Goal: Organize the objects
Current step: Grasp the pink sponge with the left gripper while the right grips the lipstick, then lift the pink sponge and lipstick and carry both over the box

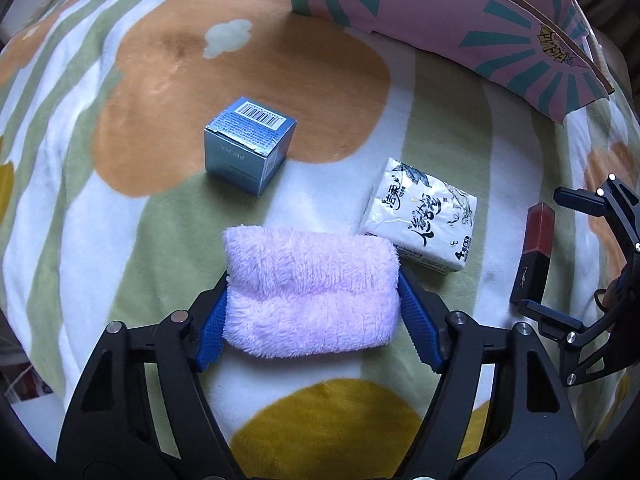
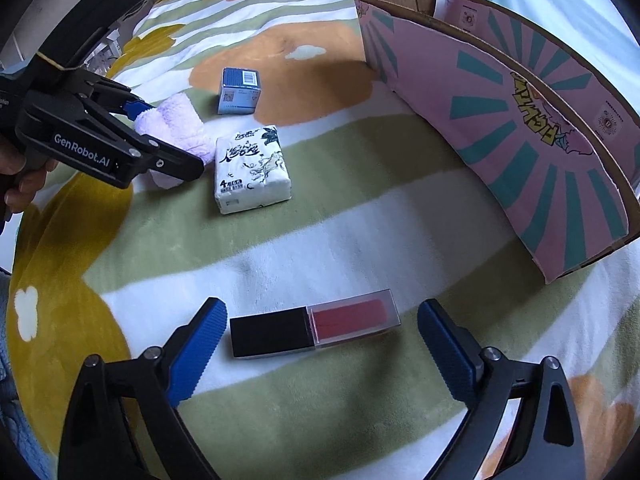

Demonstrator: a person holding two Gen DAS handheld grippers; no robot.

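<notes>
A flowered blanket (image 2: 320,220) covers the surface. The left tongs (image 1: 312,300) pinch the towel (image 1: 312,292). The right tongs (image 2: 320,340) stand spread, the lipstick (image 2: 314,330) lying between their tips, its long axis crosswise; the box (image 2: 500,120) sits ahead, right.

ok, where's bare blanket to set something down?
Free: the wide strip between the tissue pack and pink box, and the orange patch beyond the blue carton. Crowded: purple towel, tissue pack and carton sit close; lipstick fills the right claw's gap.
</notes>
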